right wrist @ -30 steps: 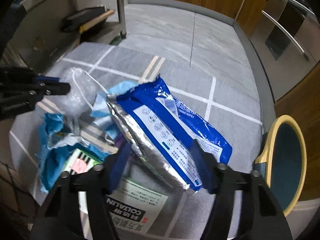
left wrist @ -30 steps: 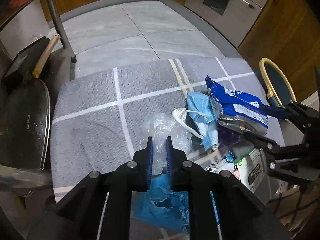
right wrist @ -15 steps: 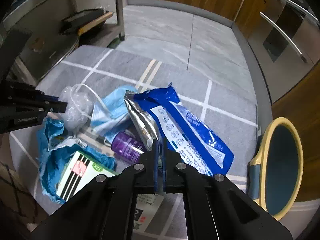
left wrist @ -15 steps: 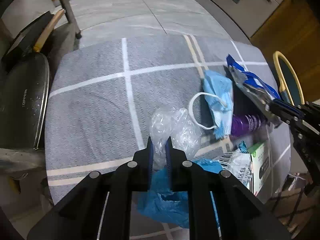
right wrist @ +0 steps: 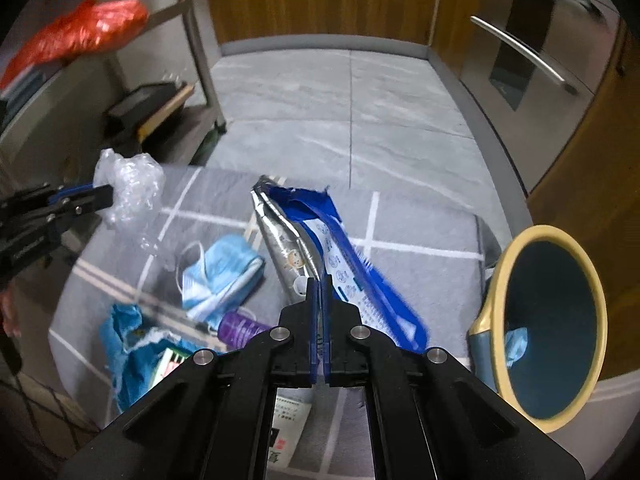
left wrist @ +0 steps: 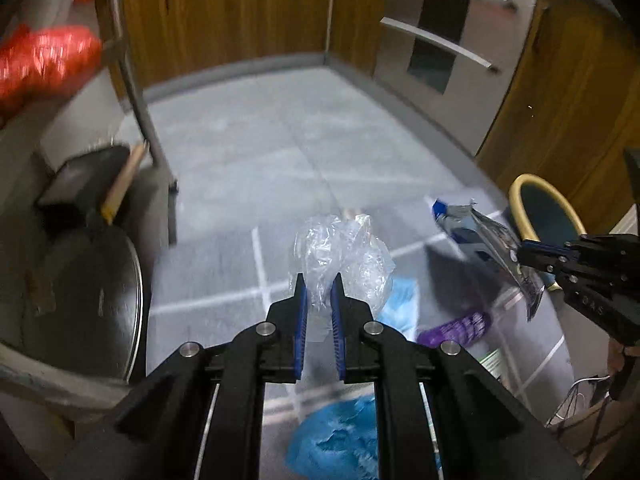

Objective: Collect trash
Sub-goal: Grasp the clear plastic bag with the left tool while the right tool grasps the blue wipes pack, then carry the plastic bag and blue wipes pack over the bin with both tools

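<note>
My left gripper is shut on a crumpled clear plastic wrap and holds it above the grey checked table; the wrap also shows in the right wrist view. My right gripper is shut on a blue and silver foil pouch, lifted off the table; it shows in the left wrist view. A blue face mask, a purple bottle, torn blue plastic and a green-white box lie on the table.
A yellow-rimmed blue bin stands at the table's right edge with a blue scrap inside. A metal shelf rack with a pan and a red bag is to the left. Wooden cabinets and an oven are behind.
Both grippers have risen from the table: the left lifted the clear plastic wrap, the right lifted the foil pouch. The mask and purple bottle now lie uncovered.
</note>
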`<action>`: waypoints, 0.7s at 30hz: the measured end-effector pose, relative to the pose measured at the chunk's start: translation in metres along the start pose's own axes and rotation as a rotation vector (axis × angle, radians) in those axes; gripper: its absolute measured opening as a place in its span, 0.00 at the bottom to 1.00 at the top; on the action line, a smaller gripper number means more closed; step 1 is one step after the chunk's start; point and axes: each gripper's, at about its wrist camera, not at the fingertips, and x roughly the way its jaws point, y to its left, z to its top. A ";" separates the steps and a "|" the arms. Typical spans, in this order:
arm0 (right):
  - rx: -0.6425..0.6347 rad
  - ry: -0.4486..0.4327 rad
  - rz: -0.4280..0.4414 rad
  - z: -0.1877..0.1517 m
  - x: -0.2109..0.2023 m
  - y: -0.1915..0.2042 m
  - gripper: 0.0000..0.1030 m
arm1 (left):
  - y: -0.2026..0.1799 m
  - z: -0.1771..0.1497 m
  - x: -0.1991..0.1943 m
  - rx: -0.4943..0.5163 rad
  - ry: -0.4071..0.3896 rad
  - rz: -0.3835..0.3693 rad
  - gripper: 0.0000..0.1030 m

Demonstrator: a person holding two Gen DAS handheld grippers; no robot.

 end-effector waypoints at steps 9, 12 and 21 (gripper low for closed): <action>0.099 -0.049 0.020 0.006 -0.024 -0.030 0.02 | -0.028 0.013 -0.007 0.041 -0.051 -0.042 0.11; 0.125 -0.079 0.036 0.008 -0.036 -0.039 0.02 | -0.034 0.016 -0.012 0.056 -0.072 -0.041 0.10; 0.185 -0.144 0.071 0.012 -0.068 -0.067 0.02 | -0.057 0.025 -0.033 0.084 -0.148 -0.079 0.10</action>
